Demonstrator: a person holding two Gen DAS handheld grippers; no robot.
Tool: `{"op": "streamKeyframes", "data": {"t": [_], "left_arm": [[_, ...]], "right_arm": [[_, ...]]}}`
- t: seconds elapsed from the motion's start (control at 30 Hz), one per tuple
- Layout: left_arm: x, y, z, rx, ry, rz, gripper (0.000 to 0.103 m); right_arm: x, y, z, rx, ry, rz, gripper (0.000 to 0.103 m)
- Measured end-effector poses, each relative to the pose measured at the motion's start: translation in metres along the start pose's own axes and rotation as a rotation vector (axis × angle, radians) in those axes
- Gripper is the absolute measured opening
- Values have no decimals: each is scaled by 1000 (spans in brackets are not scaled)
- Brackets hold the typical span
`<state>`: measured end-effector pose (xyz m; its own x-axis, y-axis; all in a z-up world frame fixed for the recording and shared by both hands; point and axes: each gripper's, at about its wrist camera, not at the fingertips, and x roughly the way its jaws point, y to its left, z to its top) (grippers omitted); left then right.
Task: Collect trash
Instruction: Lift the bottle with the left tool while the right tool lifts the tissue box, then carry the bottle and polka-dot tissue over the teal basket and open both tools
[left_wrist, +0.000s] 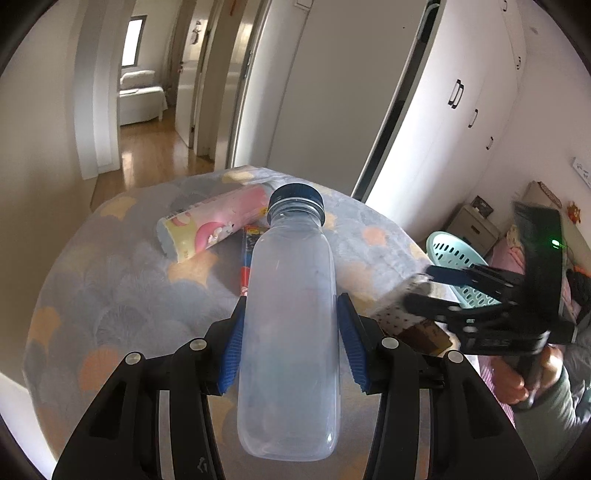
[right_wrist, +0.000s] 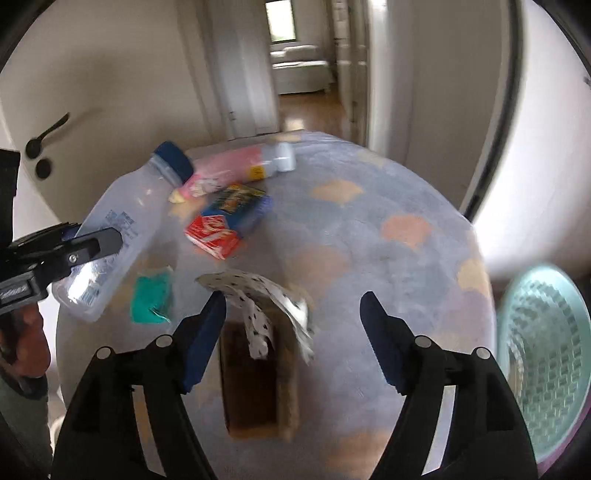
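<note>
My left gripper (left_wrist: 290, 325) is shut on a clear plastic bottle (left_wrist: 291, 332) with a dark blue cap and holds it above the round table; the bottle also shows in the right wrist view (right_wrist: 110, 236). My right gripper (right_wrist: 293, 317) is open, its jaws wide apart over an open brown box with a spotted flap (right_wrist: 258, 354), which also shows in the left wrist view (left_wrist: 402, 317). A pink tube (left_wrist: 214, 221), a red and blue carton (right_wrist: 225, 221) and a green wrapper (right_wrist: 152, 300) lie on the table. A teal basket (right_wrist: 543, 354) stands at the table's right.
The table has a grey fluffy cover with orange patches (right_wrist: 369, 236). The basket also shows in the left wrist view (left_wrist: 458, 258). White wardrobe doors (left_wrist: 461, 110) stand at the right. A hallway with wood floor (left_wrist: 155, 155) lies beyond the table.
</note>
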<state>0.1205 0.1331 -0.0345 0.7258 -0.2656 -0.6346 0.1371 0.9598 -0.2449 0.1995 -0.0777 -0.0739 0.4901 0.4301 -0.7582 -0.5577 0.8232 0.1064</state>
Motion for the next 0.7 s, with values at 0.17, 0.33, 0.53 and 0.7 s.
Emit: {"op": "streamKeyframes", "data": {"t": [0.17, 0.33, 0.53, 0.7], "left_arm": [[-1, -5, 2, 8, -6, -8, 46], [-3, -9, 3, 20, -16, -17, 46], [-1, -22, 9, 40, -26, -43, 46], [6, -53, 24, 78, -35, -79, 46]], "right_arm": [[22, 16, 15, -54, 59, -11, 10], [3, 14, 16, 4, -33, 50, 6], [-31, -7, 10, 91, -143, 21, 5], [-66, -39, 5, 170, -219, -74, 5]]}}
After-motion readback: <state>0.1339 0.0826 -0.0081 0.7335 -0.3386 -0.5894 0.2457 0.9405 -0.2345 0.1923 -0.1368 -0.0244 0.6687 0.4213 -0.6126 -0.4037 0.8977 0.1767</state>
